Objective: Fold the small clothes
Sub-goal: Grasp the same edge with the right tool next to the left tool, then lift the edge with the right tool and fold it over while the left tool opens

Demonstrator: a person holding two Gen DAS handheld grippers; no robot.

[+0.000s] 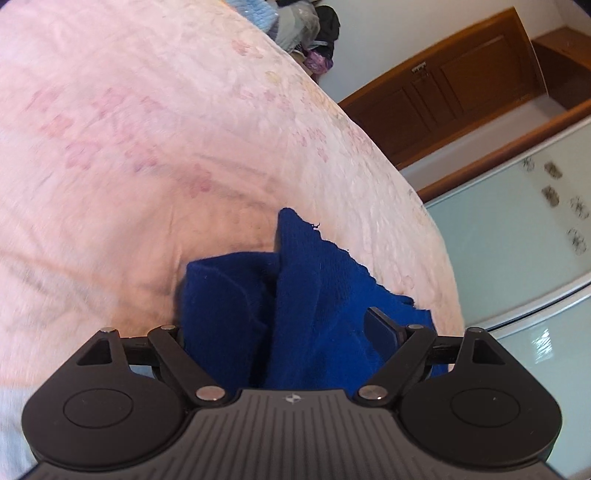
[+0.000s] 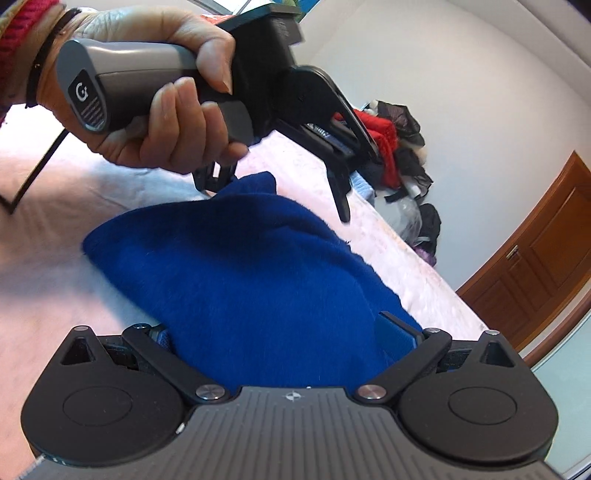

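A dark blue knitted garment [image 1: 295, 288] lies bunched on the pink bed cover [image 1: 147, 129]. My left gripper [image 1: 280, 325] stands open and wide around the garment's near end. Its right finger [image 1: 384, 330] shows against the cloth, while its left finger is hidden behind a fold. In the right wrist view the blue garment [image 2: 229, 280] forms a rounded heap. My right gripper [image 2: 277, 328] is open with that heap between its jaws. A person's hand [image 2: 166, 122] holds the left gripper [image 2: 277, 192] just above the garment's far end, fingers apart.
A pile of mixed clothes [image 2: 399, 147] sits at the far end of the bed, also seen as the clothes pile [image 1: 310, 29]. A brown wooden door [image 2: 546, 240] and a pale green glass panel [image 1: 517, 240] stand beyond the bed's edge [image 1: 424, 206].
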